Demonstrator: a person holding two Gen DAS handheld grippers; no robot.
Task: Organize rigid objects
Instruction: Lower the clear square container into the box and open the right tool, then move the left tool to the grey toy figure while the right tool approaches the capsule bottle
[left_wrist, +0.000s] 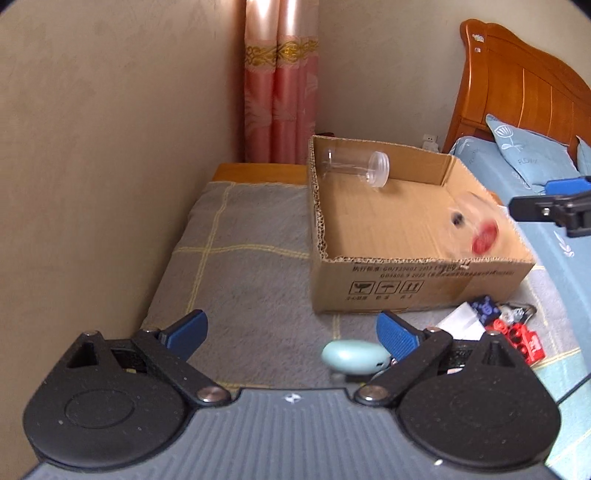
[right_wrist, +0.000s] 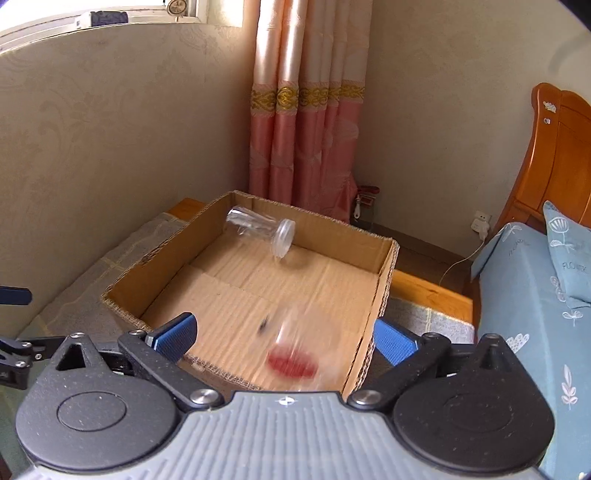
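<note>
Two items are seen inside the cardboard box (right_wrist: 207, 295): a clear bottle (right_wrist: 260, 229) far, a blurred red-capped jar (right_wrist: 295, 347) near. Both grippers (left_wrist: 291, 332) (right_wrist: 284, 338) are spread wide, empty. A pale blue case (left_wrist: 352, 356) and small red items (left_wrist: 517, 338) are left outside, near.

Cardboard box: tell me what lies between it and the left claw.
The left wrist view shows only bare grey blanket between the cardboard box and the open left claw. A pale blue oval thing lies by the claw's right finger.
</note>
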